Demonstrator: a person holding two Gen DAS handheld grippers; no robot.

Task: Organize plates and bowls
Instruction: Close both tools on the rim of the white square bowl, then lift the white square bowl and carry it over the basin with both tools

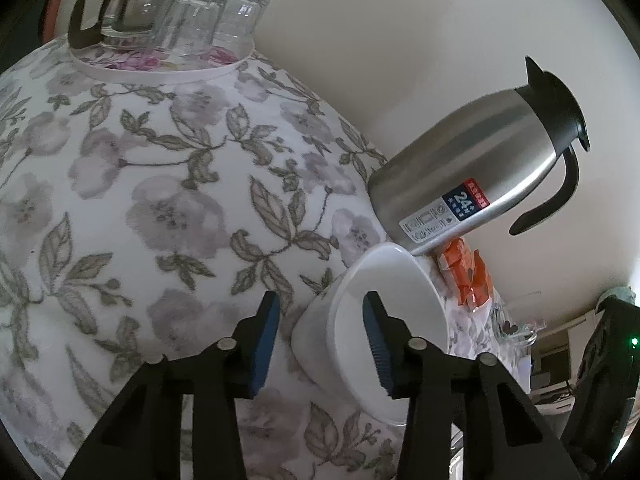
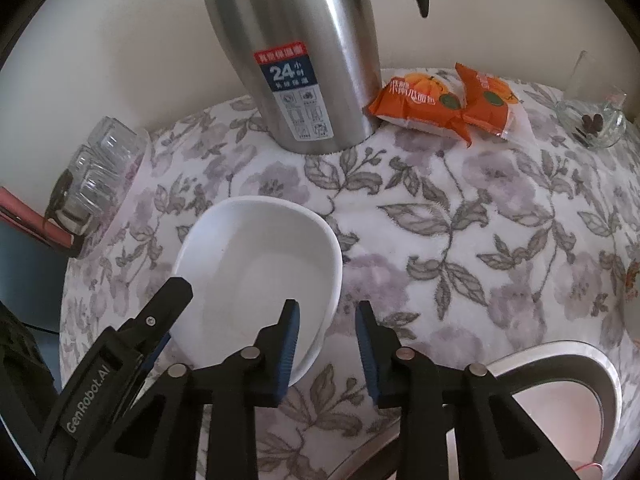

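Observation:
A white bowl [image 2: 260, 272] sits on the flowered tablecloth [image 2: 460, 240], just in front of a steel thermos jug. My right gripper [image 2: 328, 344] straddles the bowl's near right rim, one blue pad inside and one outside; the pads stand apart from the wall, so it is open. In the left wrist view my left gripper [image 1: 322, 340] straddles the opposite rim of the bowl [image 1: 400, 308] the same way, with a gap on both sides of the wall, also open. One finger [image 2: 172, 300] of the left gripper shows at the bowl's left edge in the right wrist view.
The steel thermos jug [image 2: 304, 52] stands close behind the bowl, orange snack packets [image 2: 440, 108] beside it. A tray of upturned glasses and a glass pot [image 1: 160, 20] sits at the far table edge. A glass dish [image 2: 596, 124] lies far right; a metal-rimmed round thing [image 2: 560, 360] lies near right.

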